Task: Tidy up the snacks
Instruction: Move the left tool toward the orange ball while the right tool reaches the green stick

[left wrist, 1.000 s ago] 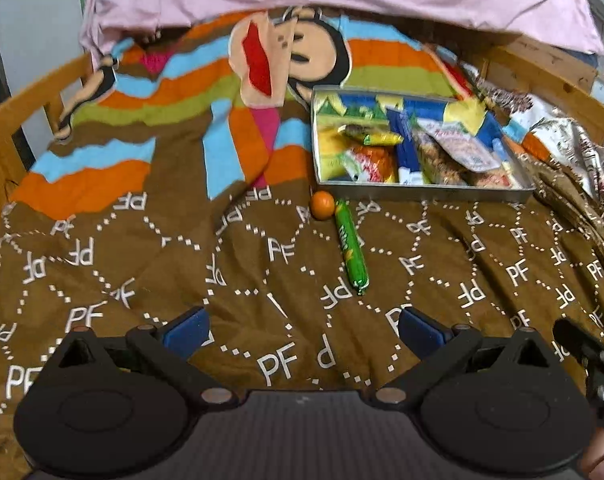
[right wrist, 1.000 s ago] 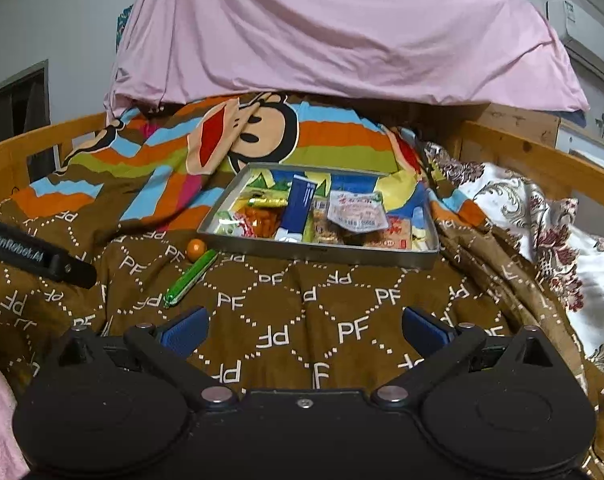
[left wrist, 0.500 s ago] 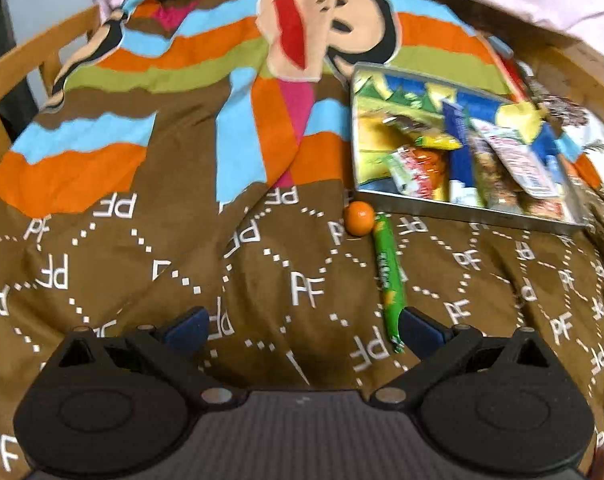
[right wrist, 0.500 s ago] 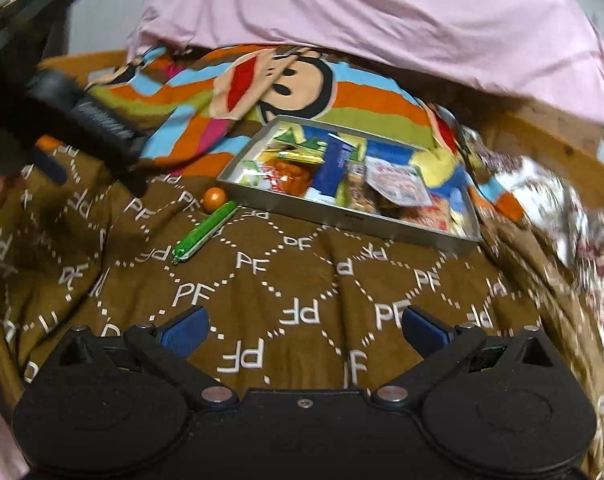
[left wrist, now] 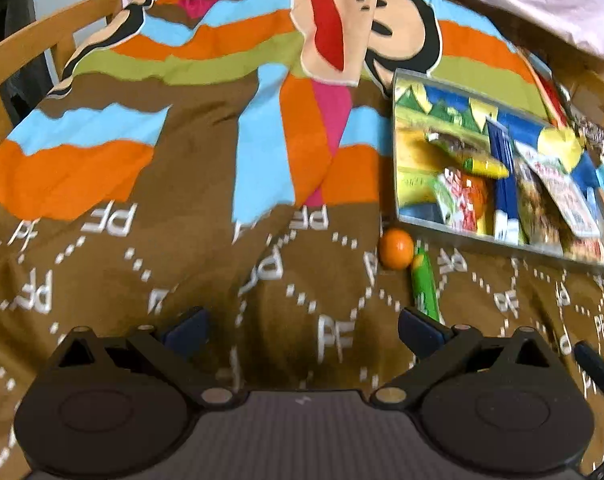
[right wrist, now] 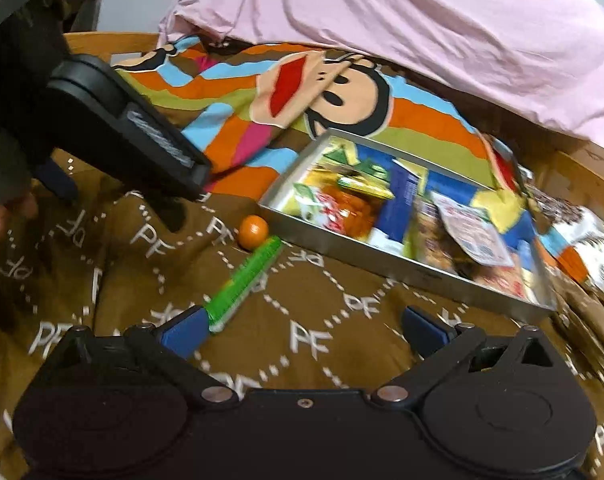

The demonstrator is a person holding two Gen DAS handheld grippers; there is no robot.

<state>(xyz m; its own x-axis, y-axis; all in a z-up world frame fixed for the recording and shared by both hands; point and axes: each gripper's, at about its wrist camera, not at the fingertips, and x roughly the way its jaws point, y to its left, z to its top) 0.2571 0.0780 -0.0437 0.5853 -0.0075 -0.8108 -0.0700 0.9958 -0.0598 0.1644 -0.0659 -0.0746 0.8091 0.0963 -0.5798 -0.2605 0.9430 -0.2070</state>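
A metal tray (left wrist: 502, 240) holding several snack packets lies on the bed; it also shows in the right wrist view (right wrist: 422, 276). Just outside its near left corner sit a small orange ball (left wrist: 396, 243) (right wrist: 253, 232) and a green snack stick (left wrist: 424, 286) (right wrist: 243, 280). My left gripper (left wrist: 302, 330) is open and empty, low over the blanket, with the stick's near end by its right fingertip. My right gripper (right wrist: 304, 328) is open and empty, its left fingertip beside the stick's near end. The left gripper's body (right wrist: 121, 128) shows at the right wrist view's upper left.
A brown "PF" blanket with a striped cartoon monkey (left wrist: 261, 160) covers the bed. A pink sheet (right wrist: 422, 32) hangs at the back. Wooden bed rails (left wrist: 29, 52) run along the left and at the right (right wrist: 582, 176).
Both grippers have moved forward and down toward the orange ball and green stick. The left gripper now sits much closer in the right wrist view. Both stay open.
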